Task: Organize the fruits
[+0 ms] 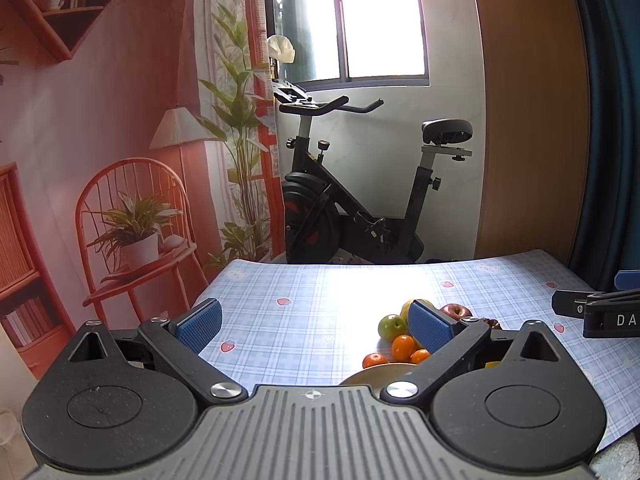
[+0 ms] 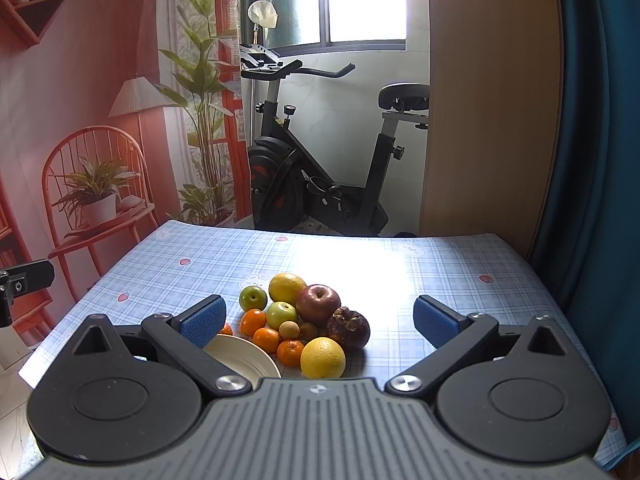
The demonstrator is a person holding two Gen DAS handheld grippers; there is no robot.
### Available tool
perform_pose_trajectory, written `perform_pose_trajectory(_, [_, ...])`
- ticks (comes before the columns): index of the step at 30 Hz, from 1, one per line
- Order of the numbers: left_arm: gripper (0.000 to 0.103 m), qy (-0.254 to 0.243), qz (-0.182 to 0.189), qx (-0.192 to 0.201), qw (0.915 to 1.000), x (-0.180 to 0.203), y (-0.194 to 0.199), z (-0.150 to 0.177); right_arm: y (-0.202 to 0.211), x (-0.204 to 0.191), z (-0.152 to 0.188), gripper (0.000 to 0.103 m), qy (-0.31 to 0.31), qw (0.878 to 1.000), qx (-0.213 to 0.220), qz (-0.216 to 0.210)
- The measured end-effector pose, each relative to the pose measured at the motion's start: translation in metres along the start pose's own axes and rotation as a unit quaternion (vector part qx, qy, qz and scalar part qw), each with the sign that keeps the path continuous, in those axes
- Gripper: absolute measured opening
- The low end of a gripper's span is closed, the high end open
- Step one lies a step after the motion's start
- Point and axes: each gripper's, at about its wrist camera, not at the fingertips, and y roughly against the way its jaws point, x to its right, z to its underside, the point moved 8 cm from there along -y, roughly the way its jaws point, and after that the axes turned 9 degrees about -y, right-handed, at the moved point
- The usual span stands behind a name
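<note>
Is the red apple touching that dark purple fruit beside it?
Touching. In the right wrist view the red apple leans against the dark purple fruit, with no tablecloth showing between them.

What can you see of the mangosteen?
The mangosteen is dark purple-brown, round and glossy, with a dried brownish calyx on its top, tilted left. It sits on the checked tablecloth at the pile's right edge, against the red apple, behind the near yellow citrus. Neither gripper touches it.

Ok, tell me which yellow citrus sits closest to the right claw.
The front yellow citrus, beside the mangosteen; the other yellow one sits behind the pile.
</note>
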Motion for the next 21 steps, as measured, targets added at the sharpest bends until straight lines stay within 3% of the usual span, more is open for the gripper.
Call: perform_pose_trajectory(21, [0.101,0.006,-0.001,0.007,1.0000,0.0004,0.0027,-0.0024,0.0038,-0.0004,-0.0038,0.102,-0.001,1.000,0.008,0.003])
